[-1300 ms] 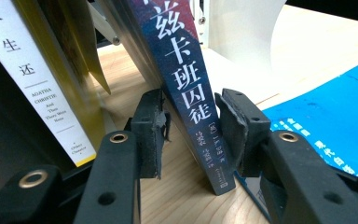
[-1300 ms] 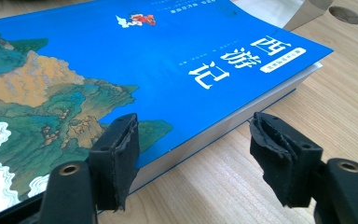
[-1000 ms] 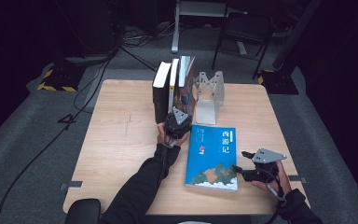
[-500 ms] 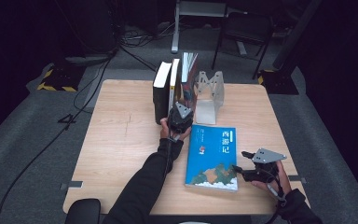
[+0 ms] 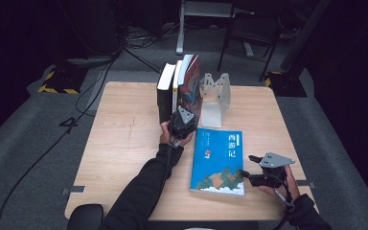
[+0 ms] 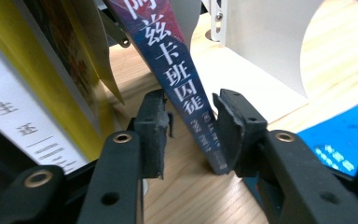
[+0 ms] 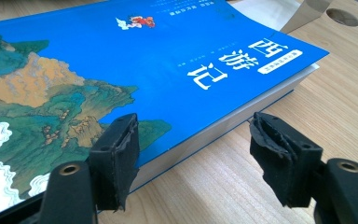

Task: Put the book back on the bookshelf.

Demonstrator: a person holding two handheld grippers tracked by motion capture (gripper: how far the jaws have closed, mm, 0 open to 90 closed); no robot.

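Three books stand in a row at the table's far middle, and the rightmost, a dark blue book (image 5: 190,84), leans. In the left gripper view its spine (image 6: 168,42) with white characters runs down between my jaws. My left gripper (image 5: 182,117) (image 6: 191,109) is open around the spine's lower end. The right pad (image 6: 230,123) touches the spine and the left pad stands a little off it. A blue book (image 5: 219,160) (image 7: 144,56) lies flat, cover up. My right gripper (image 5: 247,175) (image 7: 193,154) is open at its near right edge, one jaw over the cover, the other over bare wood.
A white metal bookend (image 5: 215,98) (image 6: 261,42) stands just right of the leaning book. A yellow book (image 6: 51,60) and a white-spined one (image 6: 14,116) stand to its left. The wooden table (image 5: 124,143) has bare room at the left and far right.
My left gripper has edged forward onto the leaning book's spine. The right gripper and the flat blue book have stayed put.
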